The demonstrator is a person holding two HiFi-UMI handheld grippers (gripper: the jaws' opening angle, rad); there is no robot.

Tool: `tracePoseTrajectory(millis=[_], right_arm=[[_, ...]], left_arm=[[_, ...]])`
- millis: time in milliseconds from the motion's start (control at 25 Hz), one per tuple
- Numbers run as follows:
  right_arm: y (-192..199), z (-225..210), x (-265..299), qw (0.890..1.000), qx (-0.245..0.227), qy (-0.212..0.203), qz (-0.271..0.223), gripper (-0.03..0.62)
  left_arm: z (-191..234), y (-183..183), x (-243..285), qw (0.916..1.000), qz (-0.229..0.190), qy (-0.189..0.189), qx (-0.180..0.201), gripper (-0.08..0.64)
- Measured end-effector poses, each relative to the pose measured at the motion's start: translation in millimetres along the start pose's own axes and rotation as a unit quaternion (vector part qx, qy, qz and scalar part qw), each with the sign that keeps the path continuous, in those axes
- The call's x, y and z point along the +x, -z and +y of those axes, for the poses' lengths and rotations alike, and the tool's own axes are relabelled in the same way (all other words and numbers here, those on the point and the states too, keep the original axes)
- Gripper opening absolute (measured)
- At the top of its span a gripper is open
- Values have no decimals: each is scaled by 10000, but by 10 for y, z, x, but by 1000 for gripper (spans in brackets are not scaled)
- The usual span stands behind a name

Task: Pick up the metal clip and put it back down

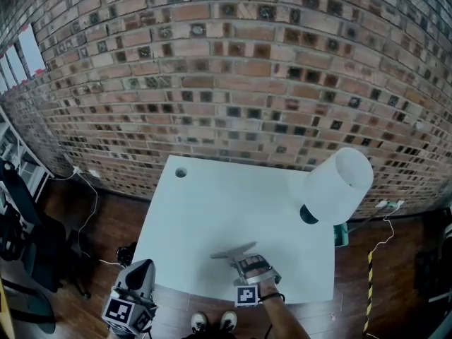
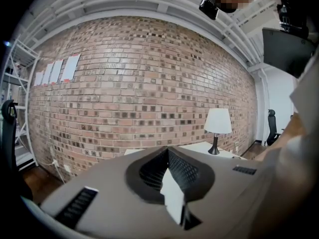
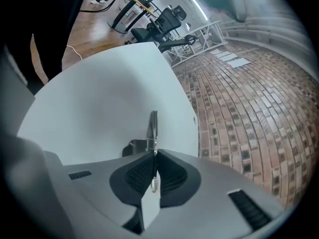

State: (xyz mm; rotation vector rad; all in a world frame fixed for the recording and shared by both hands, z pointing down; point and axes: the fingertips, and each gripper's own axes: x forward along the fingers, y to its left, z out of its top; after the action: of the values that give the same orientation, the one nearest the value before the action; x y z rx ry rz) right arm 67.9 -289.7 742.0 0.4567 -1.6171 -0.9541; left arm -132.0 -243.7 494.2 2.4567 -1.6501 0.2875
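Only the right gripper view shows the grip itself: the right claw (image 3: 153,171) is pinched shut on the metal clip (image 3: 152,128), whose free end juts forward over the white desk (image 3: 99,98). Whether the clip touches the surface I cannot tell. The head view instead gives the setting: that claw sits by the desk's front edge, nearer the person than the lamp (image 1: 339,186) and to its left. The left gripper view alone shows the left claw (image 2: 169,183) with its jaws together and nothing in them. The head view puts it off the desk, well left of the lamp, over the wooden floor (image 1: 106,224). Count: one clip, one lamp, one desk, two claws.
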Motion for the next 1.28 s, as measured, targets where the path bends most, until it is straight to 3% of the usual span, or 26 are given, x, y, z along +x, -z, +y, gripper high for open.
tracePoseTrajectory(millis=[120,360,520,600,840,960,1000,1160,1280], right_arm=[[-58,30,11,9998,117,51,-125,8],[22,-157,8,9978,-196,630,59,12],[24,-65,5,9992,7,400,-31,20],[41,3,-16,9997,161,197,-50,63],[118,29,-135,9991,412,102,-63,92],[300,-31,-255,9992,180,255,268,95],[344,-50,-302,9987,248,305,320,100],[420,-57,-508,9907,1280,352,300,100],[501,72,-617,9893,1351,257,487,100]], left_arm=[[32,-38,-1,9999,-98,-89,-49,15],[31,-48,43,9997,-193,-103,65,17],[-52,-41,48,9999,-105,-3,-21,15],[-167,-41,66,9998,-28,203,1,15],[-358,-33,115,9988,5,482,54,15],[-437,-27,132,9981,27,607,70,15],[-456,-30,140,9980,27,629,70,15],[-516,-64,186,9972,-24,730,142,15],[-526,-74,228,9961,-107,840,247,15]])
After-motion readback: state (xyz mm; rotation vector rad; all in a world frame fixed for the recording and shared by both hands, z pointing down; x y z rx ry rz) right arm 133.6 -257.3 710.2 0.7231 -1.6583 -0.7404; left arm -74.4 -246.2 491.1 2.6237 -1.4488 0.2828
